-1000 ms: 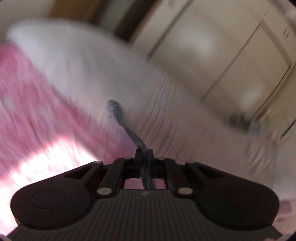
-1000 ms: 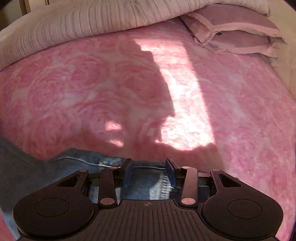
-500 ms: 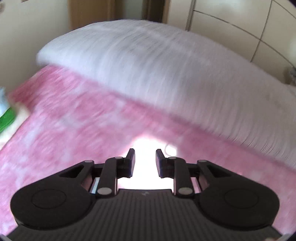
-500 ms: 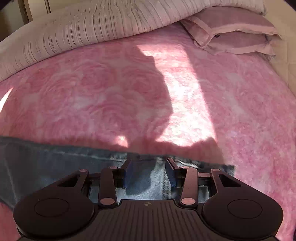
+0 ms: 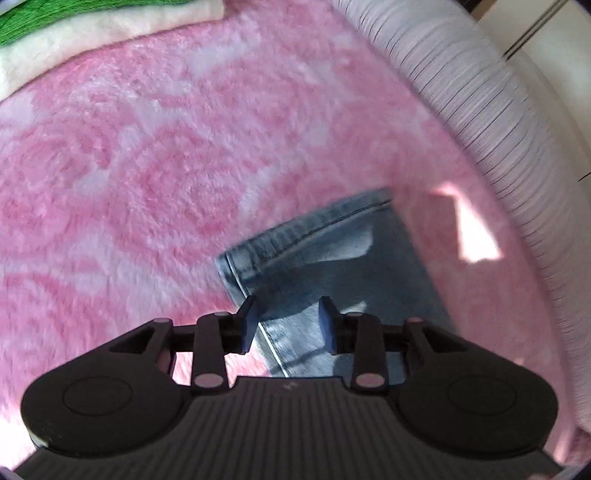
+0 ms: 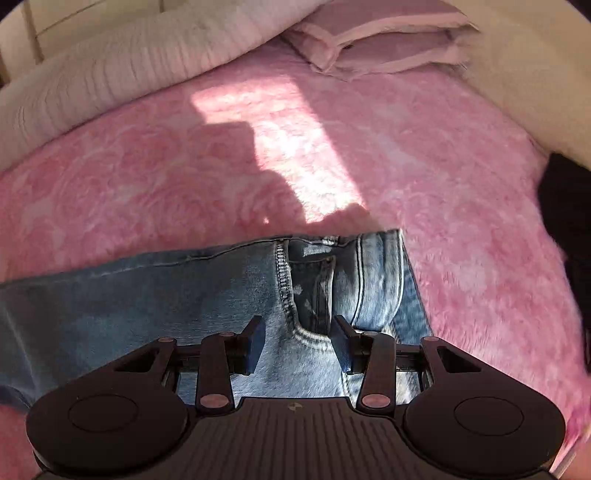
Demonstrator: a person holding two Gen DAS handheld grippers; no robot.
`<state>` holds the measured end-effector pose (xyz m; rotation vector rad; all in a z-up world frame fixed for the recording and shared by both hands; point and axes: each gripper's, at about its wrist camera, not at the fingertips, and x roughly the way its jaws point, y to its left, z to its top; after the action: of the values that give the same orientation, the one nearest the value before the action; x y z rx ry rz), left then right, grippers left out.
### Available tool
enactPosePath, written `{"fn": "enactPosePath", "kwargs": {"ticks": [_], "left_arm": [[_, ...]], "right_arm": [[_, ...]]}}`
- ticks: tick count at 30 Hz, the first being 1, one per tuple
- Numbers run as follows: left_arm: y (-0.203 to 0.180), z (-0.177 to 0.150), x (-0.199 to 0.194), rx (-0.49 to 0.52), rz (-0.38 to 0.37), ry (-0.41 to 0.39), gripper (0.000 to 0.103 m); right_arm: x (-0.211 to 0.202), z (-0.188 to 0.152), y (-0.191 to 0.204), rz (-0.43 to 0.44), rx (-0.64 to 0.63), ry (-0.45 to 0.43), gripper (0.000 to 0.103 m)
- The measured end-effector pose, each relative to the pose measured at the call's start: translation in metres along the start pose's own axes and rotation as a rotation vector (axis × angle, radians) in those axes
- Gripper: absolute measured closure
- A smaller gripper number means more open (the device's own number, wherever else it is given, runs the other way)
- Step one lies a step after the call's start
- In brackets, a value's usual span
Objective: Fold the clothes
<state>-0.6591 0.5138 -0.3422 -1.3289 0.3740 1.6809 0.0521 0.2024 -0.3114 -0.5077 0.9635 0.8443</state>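
**Jeans laid out, both claws empty: set up the next fold**

The left gripper [image 5: 288, 320] hangs with jaws spread and nothing between them, above the hem end of the jeans [image 5: 332, 273], which lie flat on the pink blanket [image 5: 147, 177]. To fold cleanly, I judge it should bite the hem corner at its 11 o'clock. The right gripper [image 6: 298, 345] is likewise parted and empty over the waistband, near the fly.

Only the left view shows the green-and-cream cloth [image 5: 92, 22] at 11 o'clock; only the right shows the pillows [image 6: 380, 40] at 1 o'clock and the full trouser length.
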Motion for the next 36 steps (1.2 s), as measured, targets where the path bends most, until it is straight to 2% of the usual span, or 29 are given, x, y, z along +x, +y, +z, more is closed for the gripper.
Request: {"fn": "enactPosePath", "kwargs": {"ticks": [2,3,6,8,10,13,15,16,18,20,23,25,28,31,33,36], "left_arm": [[-0.013,0.002,-0.003,0.103,0.007,-0.071,0.103],[-0.020,0.003,-0.006,0.154,0.011,-0.110,0.103],[-0.038,0.016,-0.033,0.312,0.011,-0.305,0.103],[-0.043,0.029,-0.043,0.377,0.021,-0.364,0.103],[-0.042,0.035,-0.040,0.428,0.032,-0.318,0.103],[-0.033,0.010,-0.042,0.427,-0.033,-0.146,0.097],[-0.025,-0.021,-0.049,0.414,-0.091,-0.057,0.072],[-0.018,-0.034,-0.050,0.383,-0.107,-0.026,0.068],[-0.004,-0.058,-0.052,0.320,-0.136,0.032,0.067],[0.012,-0.064,-0.043,0.232,-0.123,0.054,0.067],[0.024,-0.057,-0.032,0.130,-0.108,0.037,0.068],[0.021,-0.048,-0.029,0.106,-0.105,0.007,0.067],[0.013,-0.035,-0.020,0.119,-0.102,-0.004,0.065],[0.010,-0.032,-0.012,0.131,-0.097,-0.006,0.065],[0.009,-0.032,-0.009,0.150,-0.097,-0.016,0.066],[0.007,-0.030,-0.005,0.172,-0.107,-0.008,0.066]], "right_arm": [[-0.006,-0.002,-0.006,0.007,0.053,-0.007,0.060],[-0.009,-0.003,-0.010,0.004,0.071,-0.010,0.060],[-0.021,-0.008,-0.022,-0.009,0.113,-0.020,0.060],[-0.029,-0.013,-0.030,-0.011,0.131,-0.024,0.060],[-0.034,-0.019,-0.037,0.014,0.160,-0.020,0.060],[-0.034,-0.030,-0.043,0.058,0.202,0.011,0.060],[-0.034,-0.038,-0.046,0.090,0.227,0.036,0.060],[-0.034,-0.041,-0.048,0.106,0.240,0.048,0.060],[-0.035,-0.049,-0.046,0.110,0.232,0.064,0.059],[-0.036,-0.056,-0.043,0.124,0.232,0.083,0.059],[-0.045,-0.065,-0.034,0.204,0.287,0.089,0.059],[-0.050,-0.072,-0.025,0.276,0.344,0.096,0.059],[-0.048,-0.092,0.003,0.479,0.524,0.139,0.059],[-0.027,-0.119,0.040,0.609,0.744,0.219,0.059],[-0.009,-0.137,0.066,0.625,0.883,0.277,0.059],[0.006,-0.152,0.088,0.566,1.003,0.287,0.060]]}}
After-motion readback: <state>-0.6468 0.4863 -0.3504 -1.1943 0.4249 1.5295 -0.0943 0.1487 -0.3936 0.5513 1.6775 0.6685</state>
